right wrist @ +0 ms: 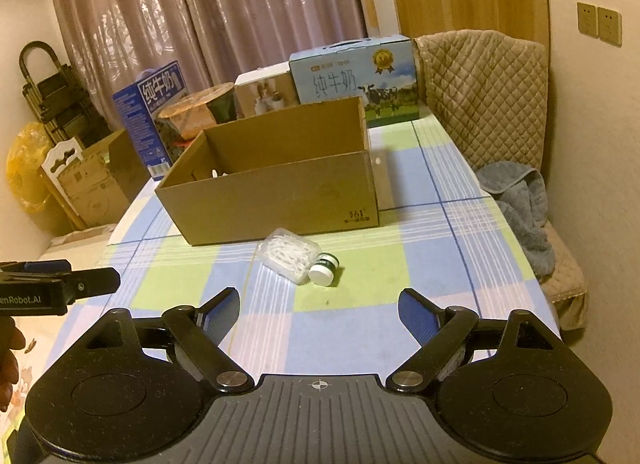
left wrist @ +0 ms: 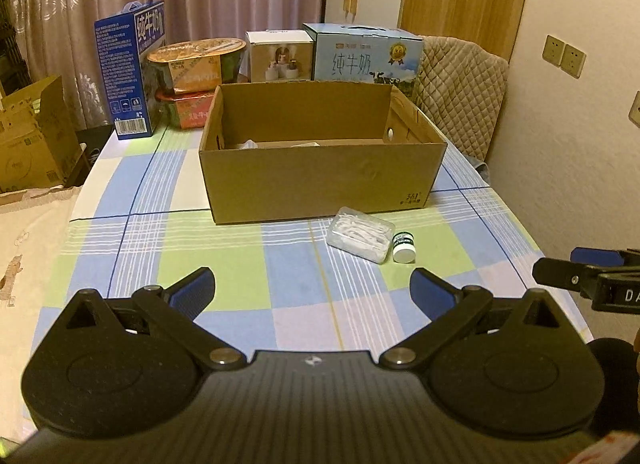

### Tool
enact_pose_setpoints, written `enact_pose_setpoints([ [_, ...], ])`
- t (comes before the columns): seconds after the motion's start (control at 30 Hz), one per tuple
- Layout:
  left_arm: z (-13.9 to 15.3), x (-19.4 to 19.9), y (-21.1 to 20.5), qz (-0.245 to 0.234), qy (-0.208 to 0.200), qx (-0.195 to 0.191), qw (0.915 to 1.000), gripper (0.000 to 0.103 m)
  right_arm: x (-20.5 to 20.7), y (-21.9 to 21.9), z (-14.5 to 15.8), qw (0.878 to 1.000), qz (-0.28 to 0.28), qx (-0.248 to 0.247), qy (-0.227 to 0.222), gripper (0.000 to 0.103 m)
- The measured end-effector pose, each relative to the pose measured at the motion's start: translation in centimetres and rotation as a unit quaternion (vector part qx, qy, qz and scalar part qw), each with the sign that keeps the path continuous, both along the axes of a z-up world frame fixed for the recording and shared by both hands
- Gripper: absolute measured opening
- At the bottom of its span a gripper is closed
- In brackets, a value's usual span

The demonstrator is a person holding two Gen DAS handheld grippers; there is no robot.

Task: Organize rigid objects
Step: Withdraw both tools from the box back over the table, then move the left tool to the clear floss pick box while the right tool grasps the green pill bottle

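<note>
Floss-pick case (left wrist: 359, 233), one, clear plastic, lay on the checked surface (left wrist: 224, 264) touching one small white-capped bottle (left wrist: 404, 249), just before one open cardboard box (left wrist: 320, 180). Left tool (left wrist: 312, 288) and right tool (right wrist: 319, 310) both gaped empty.

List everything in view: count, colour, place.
cardboard box: 1, brown, open, table centre
clear case: 1, transparent, white picks inside, in front of box
small bottle: 1, white cap, lying beside case
milk cartons: 2, dark blue far left, light blue far right
noodle bowls: 2, stacked, behind box
white box: 1, between bowls and light blue carton
tablecloth: 1, blue-green check
grey towel: 1, on seat at right
left gripper: open, empty
right gripper: open, empty
</note>
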State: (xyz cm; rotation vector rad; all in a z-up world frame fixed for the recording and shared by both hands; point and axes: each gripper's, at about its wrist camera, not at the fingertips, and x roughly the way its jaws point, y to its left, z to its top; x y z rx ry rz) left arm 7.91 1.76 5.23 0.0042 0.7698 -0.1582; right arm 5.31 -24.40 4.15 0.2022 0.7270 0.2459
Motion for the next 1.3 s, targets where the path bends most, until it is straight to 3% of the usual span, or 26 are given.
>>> enact_pose_setpoints([
  [0.57,-1.1,1.3,0.3,-0.004,0.001,-0.009,1.0000,0.102,1.5,0.2,-1.3,1.000,0.009,-0.018,0.013,0.084],
  [0.87,-2.2,3.7,0.2,-0.018,-0.013,0.012,0.9997,0.102,4.4,0.9,-3.0,0.995,0.061,-0.083,0.004,0.084],
  [1.2,-6.0,7.9,-0.4,-0.069,-0.024,0.028,0.9969,0.102,9.7,1.8,-6.6,0.968,0.196,-0.152,-0.033,0.083],
  [1.3,-7.9,9.4,-0.7,-0.088,-0.009,0.035,0.9954,0.102,11.3,2.1,-8.1,0.958,0.234,-0.164,-0.033,0.083],
])
